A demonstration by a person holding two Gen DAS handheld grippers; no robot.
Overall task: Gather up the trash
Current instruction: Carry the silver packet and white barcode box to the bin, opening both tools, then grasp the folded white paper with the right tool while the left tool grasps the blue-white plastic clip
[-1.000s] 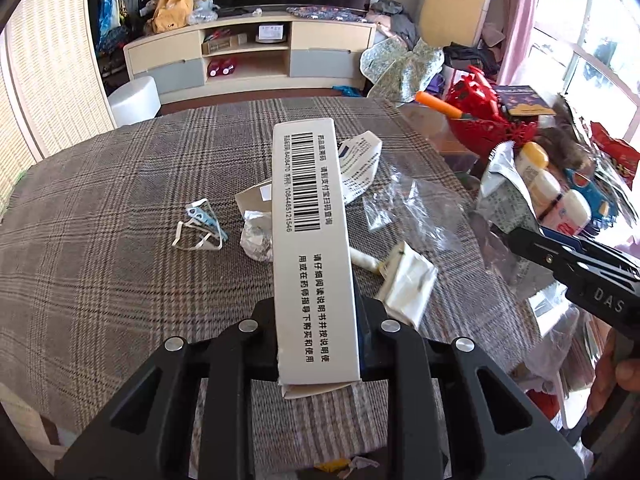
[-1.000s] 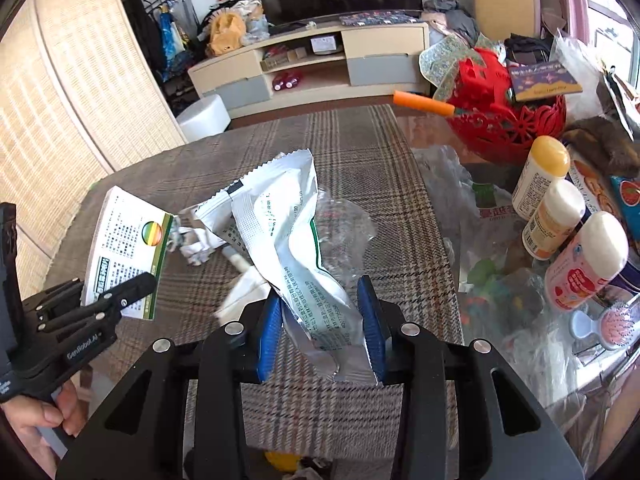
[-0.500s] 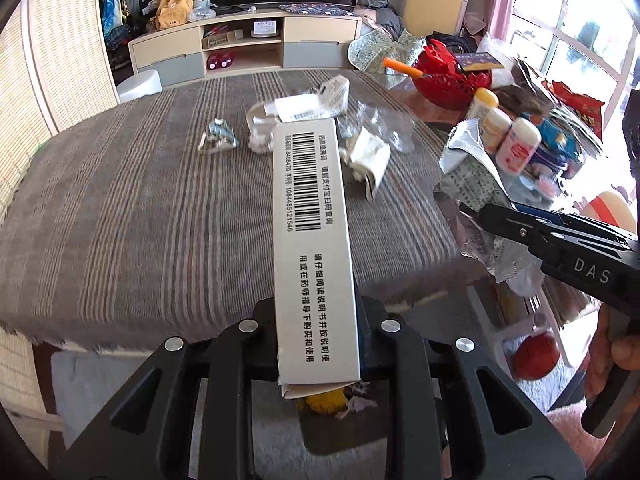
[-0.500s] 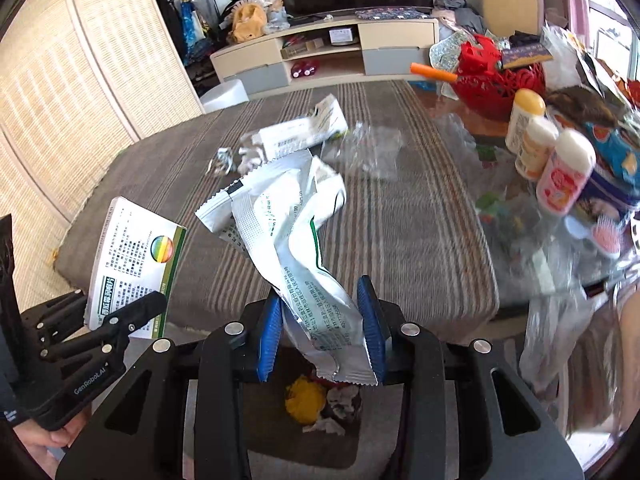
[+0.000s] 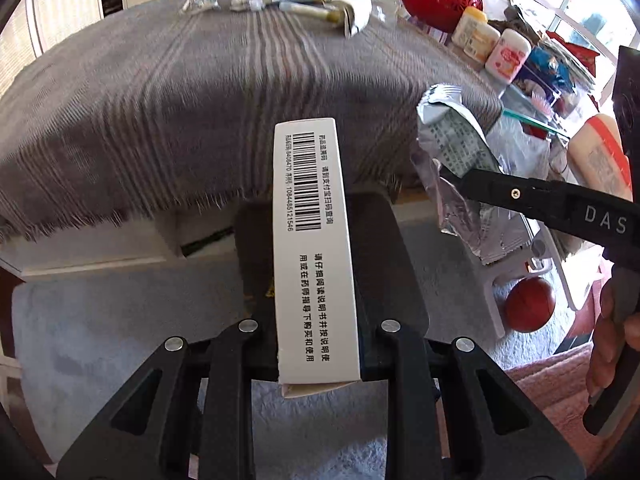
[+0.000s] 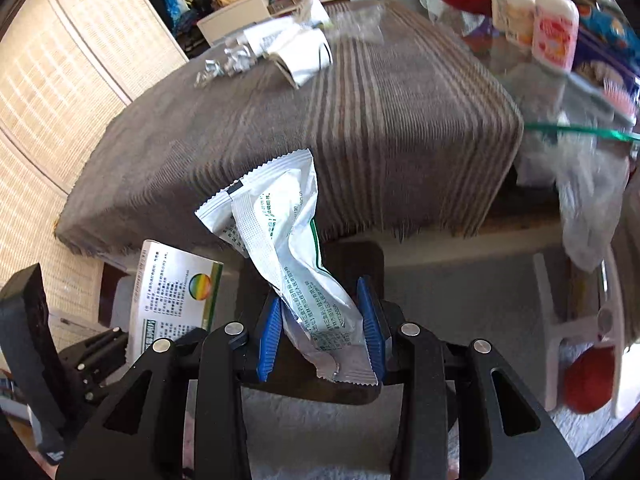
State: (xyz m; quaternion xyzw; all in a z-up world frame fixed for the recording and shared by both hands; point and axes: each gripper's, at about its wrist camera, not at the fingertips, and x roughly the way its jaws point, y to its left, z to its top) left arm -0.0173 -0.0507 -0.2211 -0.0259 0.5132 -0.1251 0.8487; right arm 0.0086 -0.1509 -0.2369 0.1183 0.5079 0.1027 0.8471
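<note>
The left gripper (image 5: 318, 344) is pinching a long white cardboard box with a printed barcode (image 5: 314, 248), which is standing up between its black fingers and reaching out past the fringed edge of the grey striped tablecloth (image 5: 160, 92). The right gripper (image 6: 320, 332) is clamping a crumpled silver-white foil packet with green print (image 6: 292, 256) between its blue pads (image 6: 370, 320); the packet is twisting upward in front of the cloth's hanging edge. Both items are hanging over a dark bin (image 6: 348, 260), whose inside is lying mostly hidden behind them. More wrappers (image 6: 280, 52) are lying far back on the table, blurred. The bottles (image 6: 554, 34) at the right are looking smeared.
</note>
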